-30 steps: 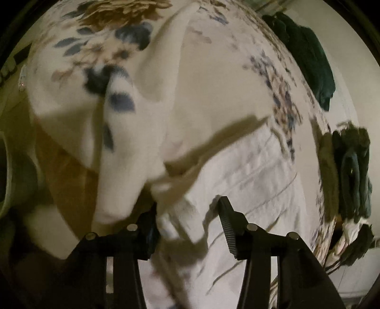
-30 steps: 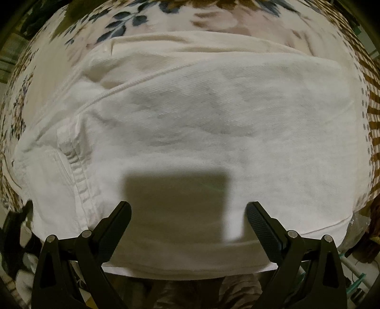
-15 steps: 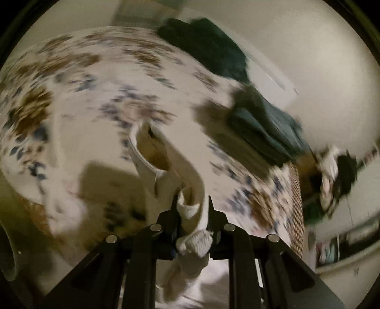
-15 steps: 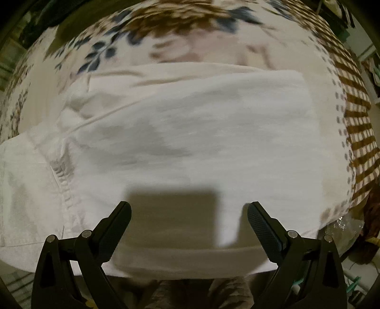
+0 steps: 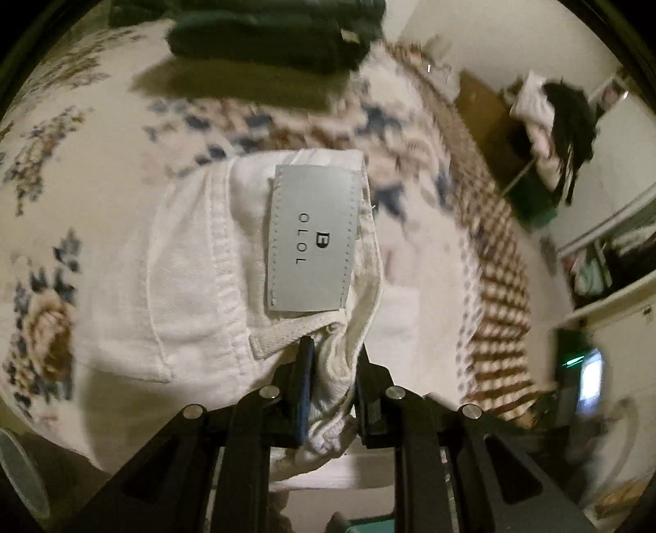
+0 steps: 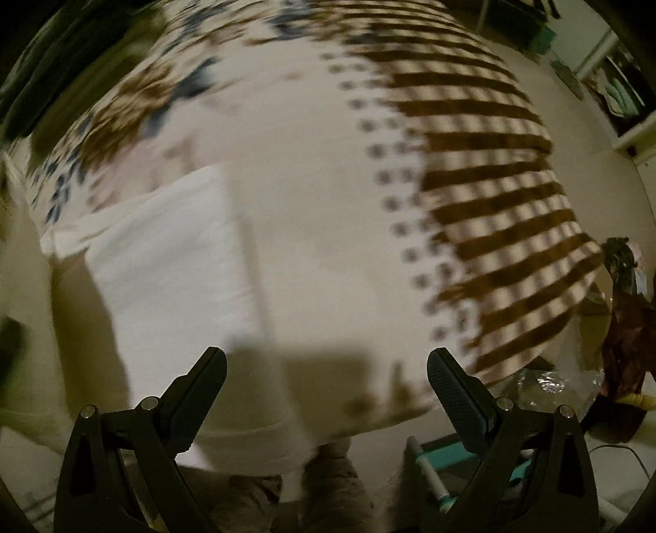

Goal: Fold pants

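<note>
**Left clamped on waistband, right open and empty**

Left hand-held gripper (image 5: pixel 331 365): jaws closed down on a bunched bit of the white pants (image 5: pixel 192 279) at the waistband, just below the grey brand patch (image 5: pixel 313 238) that reads "OLOL". Fabric is pinched between both fingers and bulges out behind them. A belt loop (image 5: pixel 287 337) sits just left of the grip point.

Pants lie on the bed, on a floral bedspread (image 5: pixel 49 172) with a brown striped border. The left wrist view shows the waist end, with a back pocket seam to the left of the patch. A dark green folded pile (image 5: pixel 266 37) sits further back on the bed, well apart from the pants.

Right hand-held gripper (image 6: pixel 326 371): fingers spread wide, nothing between them. It hangs above the bedspread (image 6: pixel 471 164), with the pants (image 6: pixel 164 262) off to its left side. This frame is motion-blurred, so I can't tell whether the fingertips touch the fabric.
</note>
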The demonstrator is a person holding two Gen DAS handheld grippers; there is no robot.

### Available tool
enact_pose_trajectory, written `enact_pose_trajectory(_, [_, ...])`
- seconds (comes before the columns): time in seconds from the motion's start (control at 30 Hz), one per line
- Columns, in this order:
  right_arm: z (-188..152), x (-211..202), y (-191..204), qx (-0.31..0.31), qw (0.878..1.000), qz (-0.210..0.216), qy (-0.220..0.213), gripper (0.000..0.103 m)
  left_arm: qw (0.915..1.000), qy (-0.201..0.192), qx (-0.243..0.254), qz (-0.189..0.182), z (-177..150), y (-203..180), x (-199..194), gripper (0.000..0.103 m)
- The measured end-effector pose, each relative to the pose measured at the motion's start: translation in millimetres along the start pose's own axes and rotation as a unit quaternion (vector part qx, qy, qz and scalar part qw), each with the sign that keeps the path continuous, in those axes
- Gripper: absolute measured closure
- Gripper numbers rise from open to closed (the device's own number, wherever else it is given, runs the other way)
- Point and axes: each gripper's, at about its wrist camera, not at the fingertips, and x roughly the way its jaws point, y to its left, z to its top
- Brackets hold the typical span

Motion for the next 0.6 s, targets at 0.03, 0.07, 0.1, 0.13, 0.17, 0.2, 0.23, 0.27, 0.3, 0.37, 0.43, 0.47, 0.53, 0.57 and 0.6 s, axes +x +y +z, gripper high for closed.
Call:
enact_pose_trajectory(0.03, [5, -1, -11, 0.001, 1.000, -0.001, -0.001, 0.003, 1.0000, 0.007, 0.002, 0.004, -2, -4, 8, 0.089])
enact_pose_trajectory(0.07, [9, -1, -17, 0.001, 1.000, -0.001, -0.002, 0.003, 0.9998, 0.016, 0.004, 0.008, -3, -7, 15, 0.092])
enact_pose_trajectory(0.1, [12, -3, -27, 0.000, 1.000, 0.001, -0.003, 0.003, 0.9994, 0.029, 0.010, 0.013, -5, -12, 26, 0.092])
enact_pose_trajectory(0.13, [16, -4, -33, -0.003, 1.000, 0.004, -0.003, 0.003, 0.9989, 0.041, 0.016, 0.018, -7, -17, 32, 0.092])
enact_pose_trajectory(0.17, [19, -3, -33, -0.008, 1.000, 0.007, -0.003, 0.003, 0.9981, 0.054, 0.017, 0.025, -9, -21, 38, 0.092])
enact_pose_trajectory(0.2, [23, -4, -36, -0.015, 1.000, 0.011, -0.004, 0.003, 0.9977, 0.061, 0.017, 0.023, -11, -23, 40, 0.091])
enact_pose_trajectory(0.23, [28, -5, -38, -0.019, 1.000, 0.016, -0.005, 0.003, 0.9970, 0.069, 0.018, 0.028, -11, -26, 39, 0.091])
enact_pose_trajectory(0.27, [33, -6, -38, -0.023, 0.999, 0.027, -0.005, 0.003, 0.9965, 0.073, 0.021, 0.036, -11, -29, 34, 0.091])
enact_pose_trajectory(0.3, [40, -9, -41, -0.024, 0.999, 0.036, -0.005, 0.003, 0.9961, 0.075, 0.022, 0.041, -10, -31, 29, 0.089])
enact_pose_trajectory(0.37, [51, -11, -39, -0.024, 0.998, 0.059, -0.001, 0.003, 0.9959, 0.074, 0.022, 0.048, -8, -31, 17, 0.072])
enact_pose_trajectory(0.43, [70, -13, -22, -0.018, 0.994, 0.108, 0.009, 0.003, 0.9955, 0.070, 0.019, 0.060, -2, -26, 1, 0.043])
enact_pose_trajectory(0.47, [75, -14, -20, -0.015, 0.991, 0.132, 0.014, 0.003, 0.9953, 0.060, 0.017, 0.075, 0, -19, -10, 0.029])
enact_pose_trajectory(0.53, [85, -13, -10, -0.008, 0.979, 0.199, 0.032, 0.003, 0.9920, 0.038, 0.017, 0.119, 5, -5, -27, 0.026])
enact_pose_trajectory(0.57, [88, -12, -3, -0.007, 0.973, 0.225, 0.040, 0.003, 0.9889, 0.029, 0.014, 0.145, 7, 7, -35, 0.026])
enact_pose_trajectory(0.6, [90, -10, 5, -0.007, 0.968, 0.248, 0.045, 0.003, 0.9861, 0.024, 0.004, 0.164, 10, 20, -42, 0.025])
